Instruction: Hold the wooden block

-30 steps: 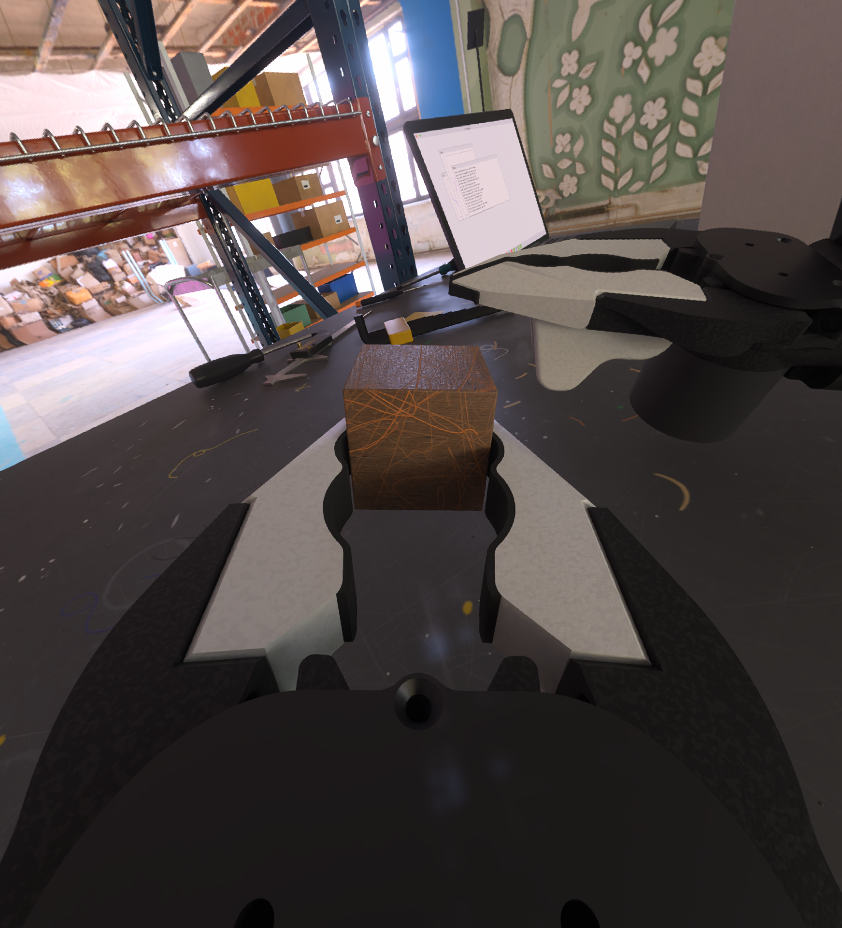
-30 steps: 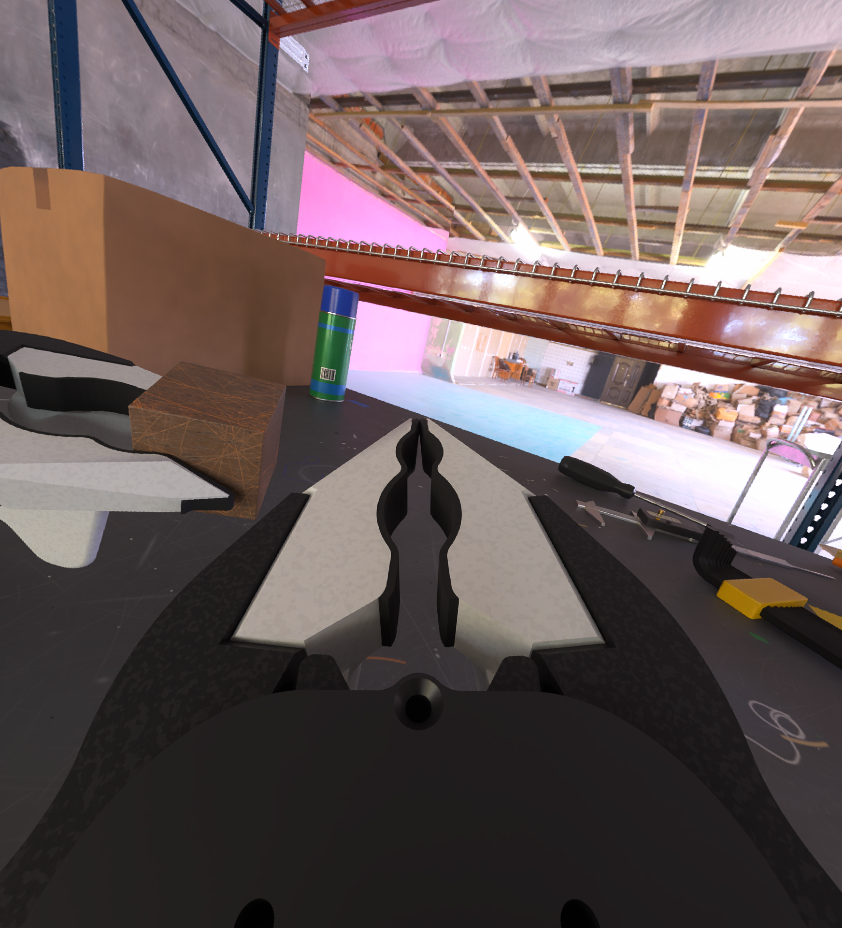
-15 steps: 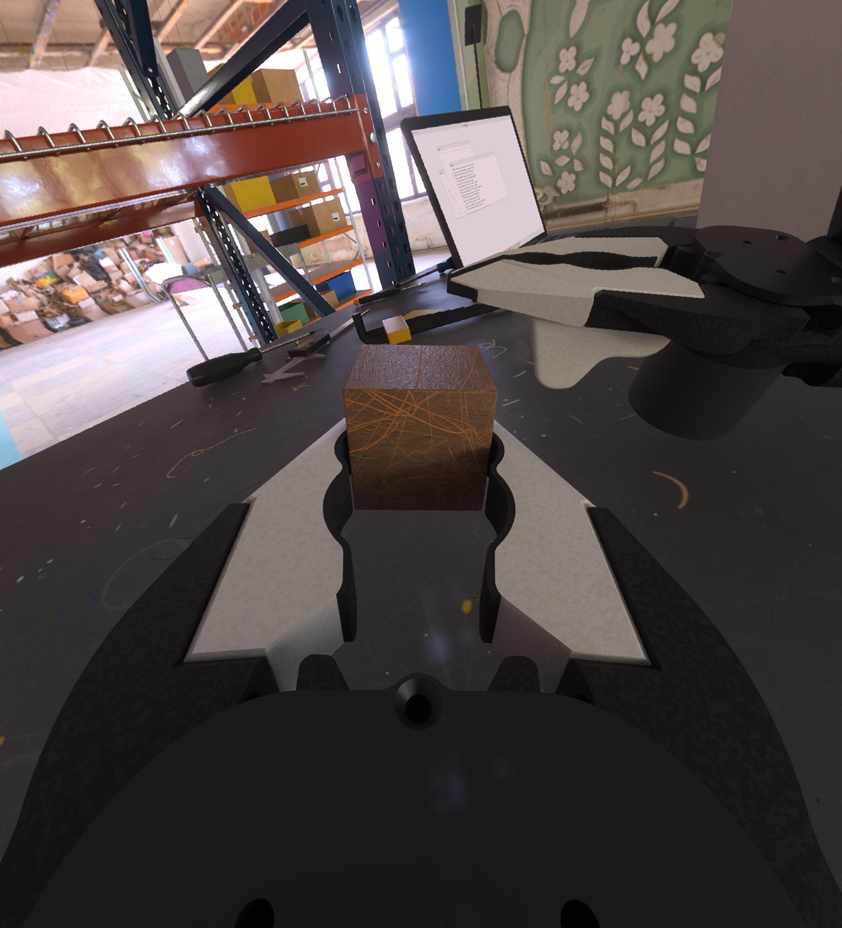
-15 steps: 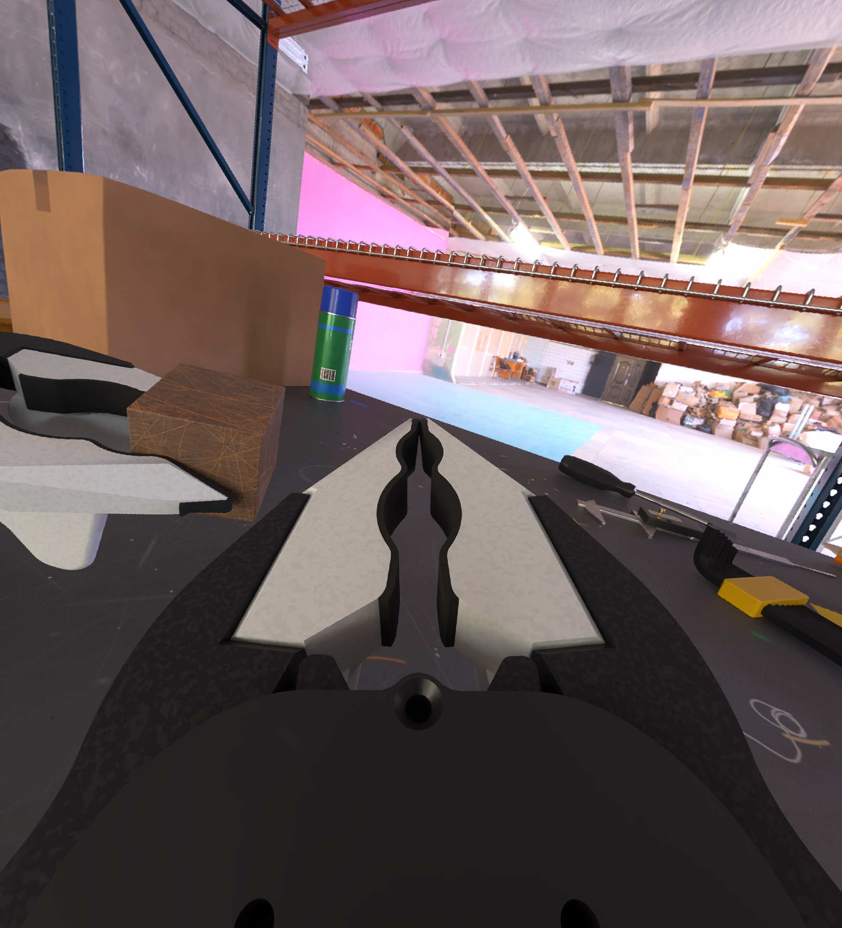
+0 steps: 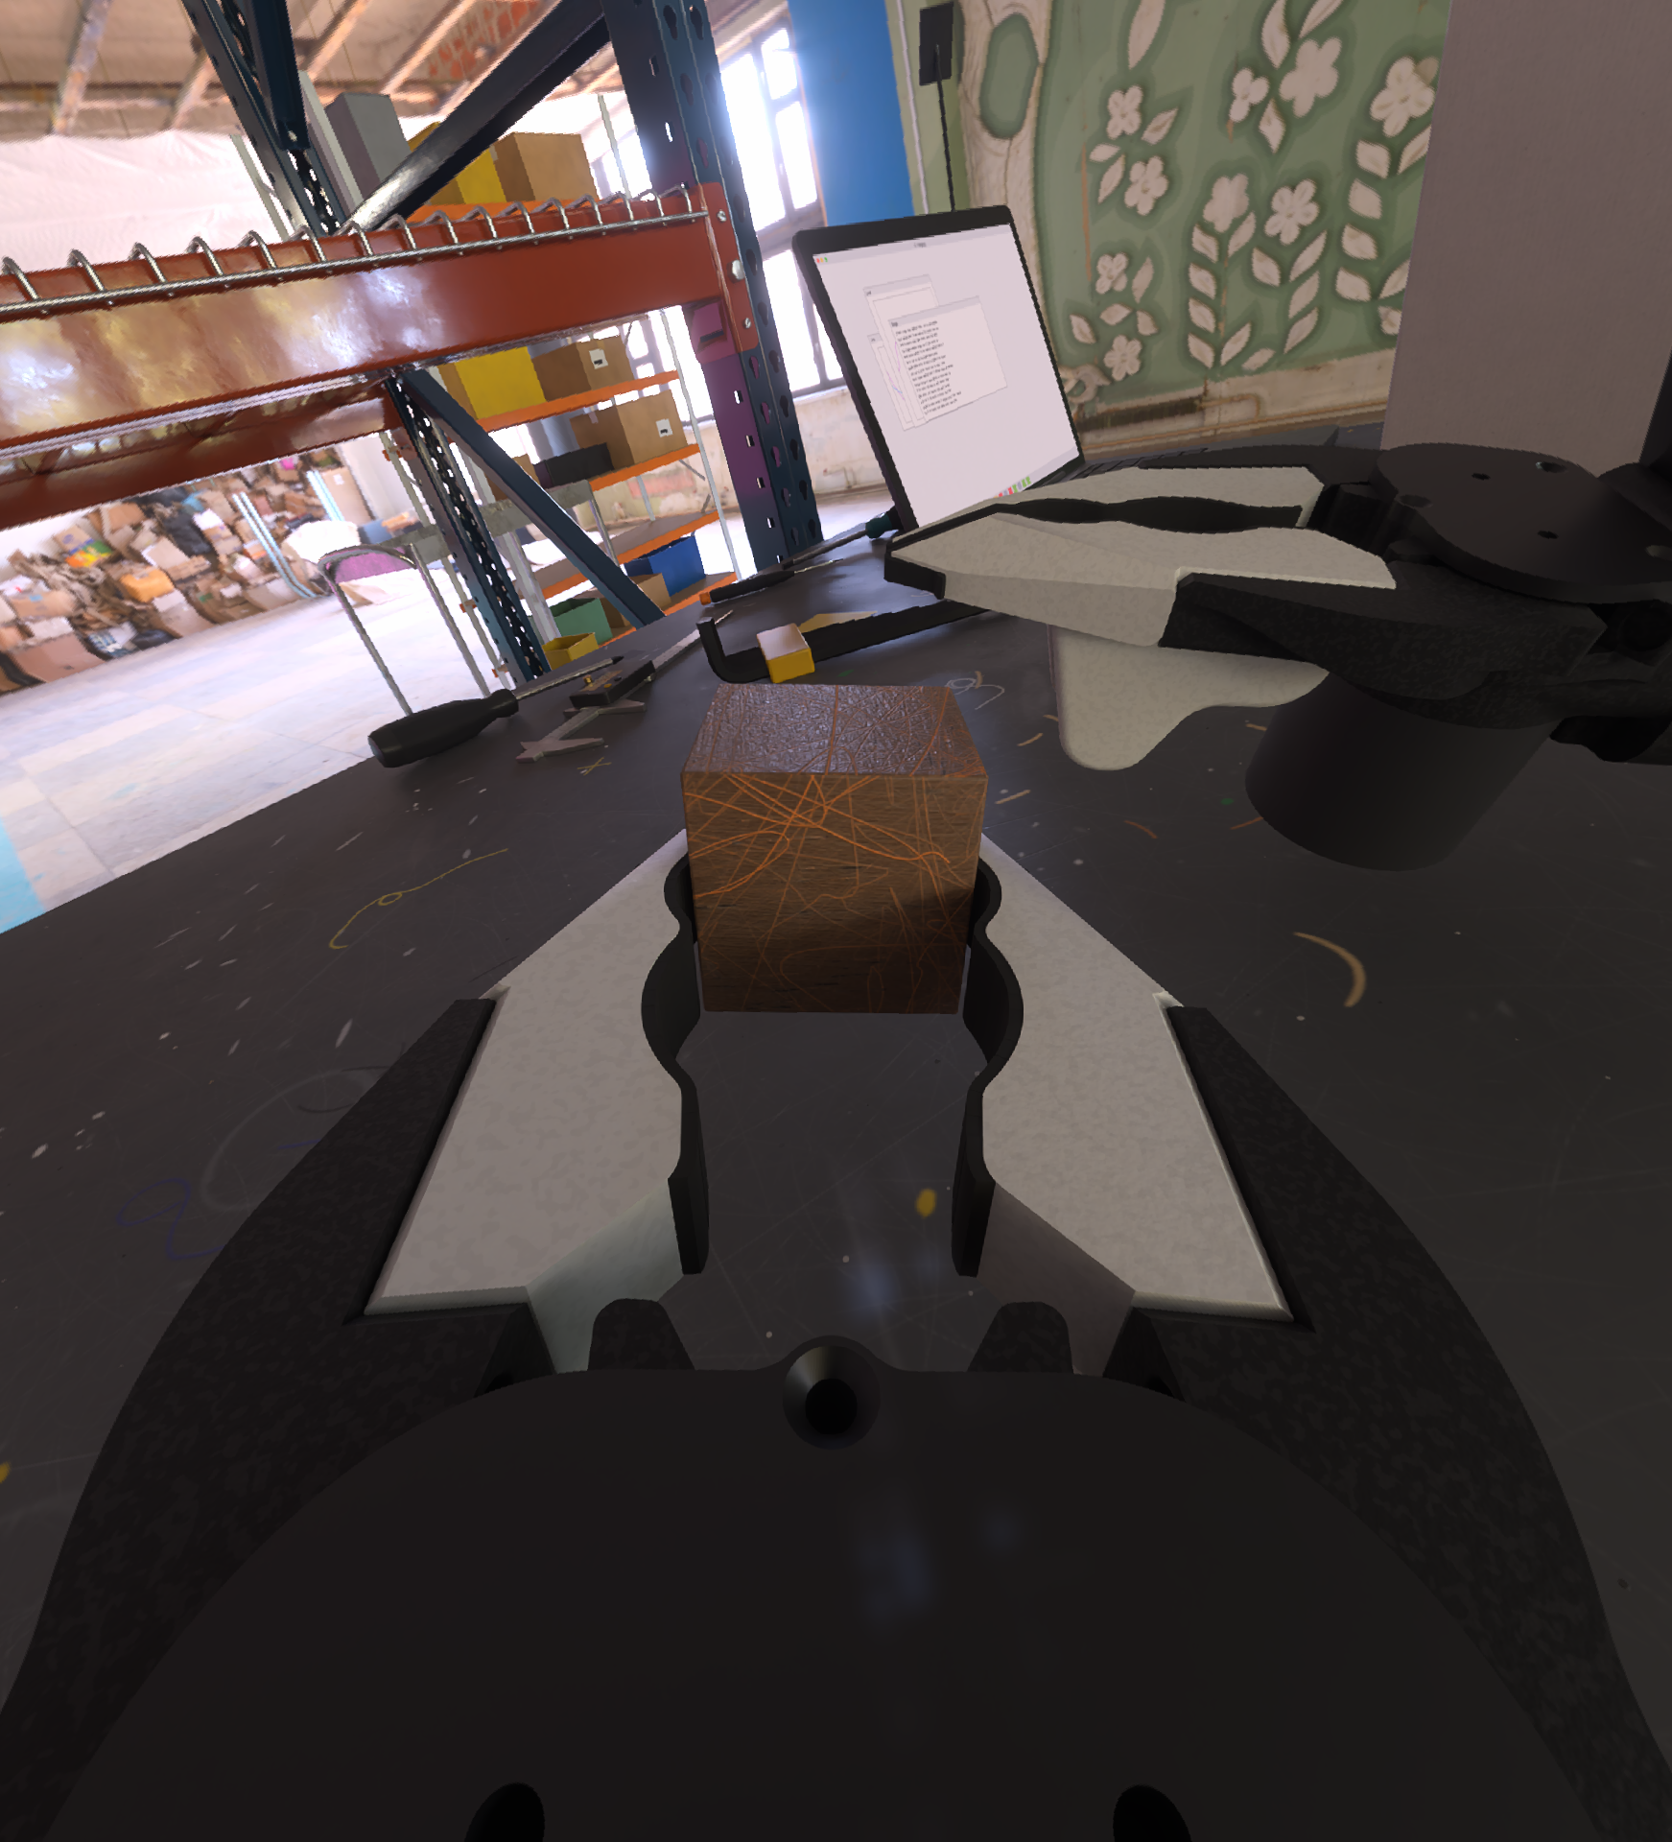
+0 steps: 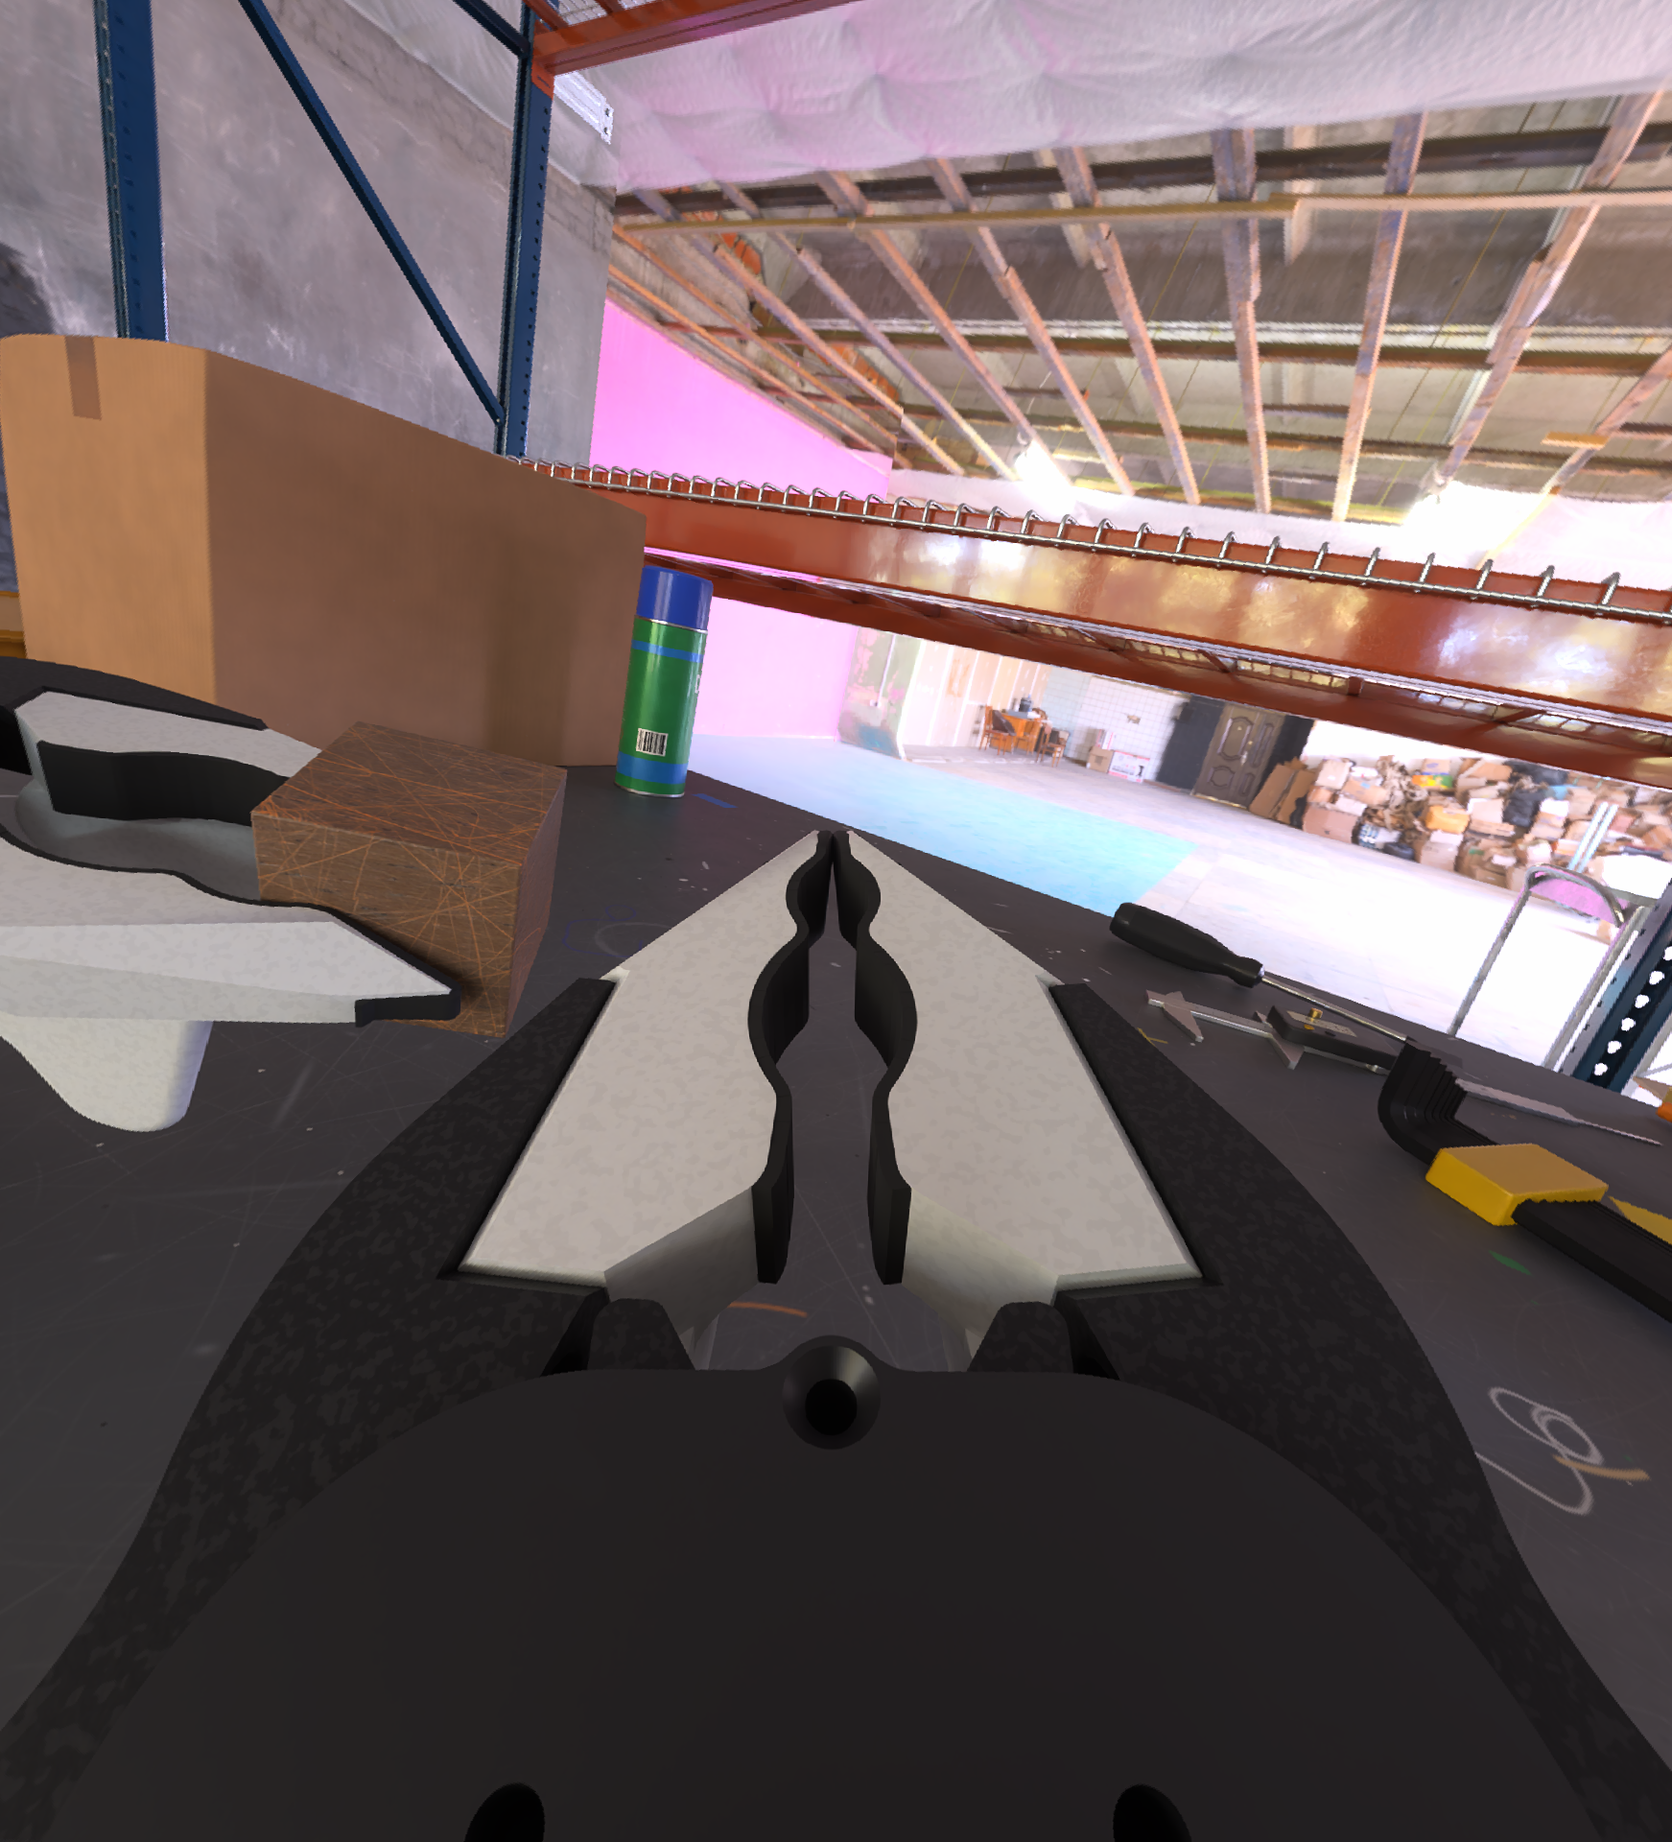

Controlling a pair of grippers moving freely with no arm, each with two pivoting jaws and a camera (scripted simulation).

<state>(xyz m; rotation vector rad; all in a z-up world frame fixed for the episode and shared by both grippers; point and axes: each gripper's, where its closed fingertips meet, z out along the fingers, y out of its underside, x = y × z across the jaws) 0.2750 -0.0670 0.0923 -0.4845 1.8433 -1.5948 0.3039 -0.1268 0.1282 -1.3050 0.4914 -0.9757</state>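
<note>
The wooden block (image 5: 832,877) is a brown cube with orange scratch lines. My left gripper (image 5: 832,859) is shut on it, one fingertip pressed against each side, just over the dark table (image 5: 214,1047). In the right wrist view the block (image 6: 413,857) sits at the left, clamped by the left gripper (image 6: 343,887). I cannot tell whether the block touches the table. My right gripper (image 6: 832,847) is shut and empty, its tips to the right of the block. It also shows in the left wrist view (image 5: 896,570), beyond the block to the right.
An open laptop (image 5: 941,359) stands behind the right gripper. A screwdriver (image 6: 1180,942), a metal caliper (image 6: 1240,1022) and a yellow and black tool (image 6: 1519,1181) lie to the right. A cardboard box (image 6: 313,558) and a green spray can (image 6: 667,688) stand behind the block.
The left wrist view has shifted a little, so the background sits slightly higher. The block stays clamped in the left gripper. The right gripper stays shut and hardly moves.
</note>
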